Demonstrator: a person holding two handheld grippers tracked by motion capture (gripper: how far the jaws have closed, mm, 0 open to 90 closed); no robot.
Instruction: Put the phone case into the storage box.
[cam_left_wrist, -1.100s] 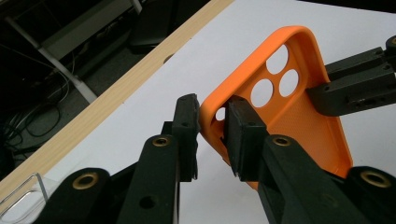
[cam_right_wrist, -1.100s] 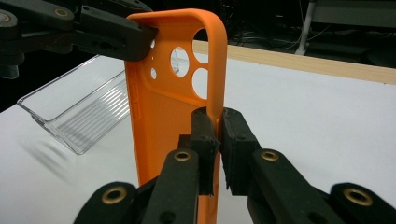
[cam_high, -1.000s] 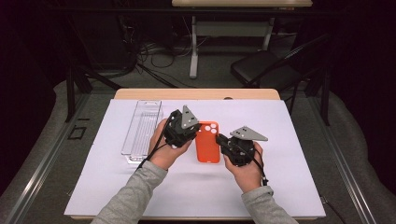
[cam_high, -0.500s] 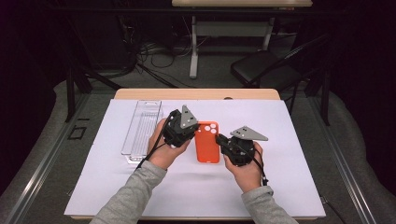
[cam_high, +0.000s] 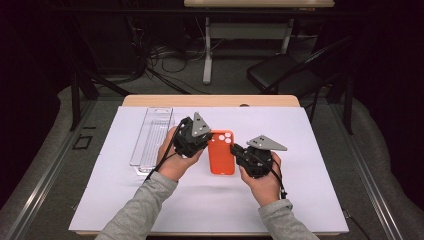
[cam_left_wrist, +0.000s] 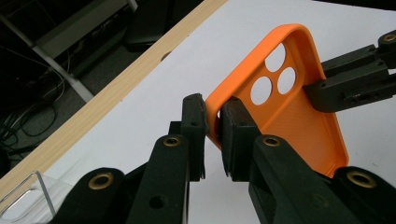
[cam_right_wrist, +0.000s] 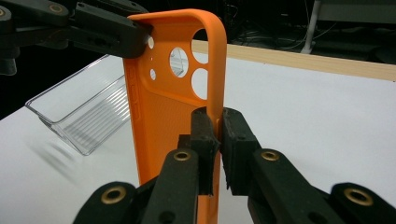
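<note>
Both grippers clamp one orange phone case.

The left gripper (cam_left_wrist: 212, 130) has its fingers (cam_left_wrist: 194, 121) pinched on the orange phone case (cam_high: 221, 152) rim near the camera holes; the right gripper (cam_right_wrist: 218, 140) nips the opposite long edge. A clear plastic tray (cam_high: 151, 140) lies on the white worktop (cam_high: 310, 200), beyond the left fingers.

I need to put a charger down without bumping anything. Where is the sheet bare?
The white sheet is bare right of the right tool, out to its right edge, and along the near edge between the sleeves. The far right corner is free too. It is crowded in the middle, where both tools pinch the orange case, and at left by the clear tray.
</note>
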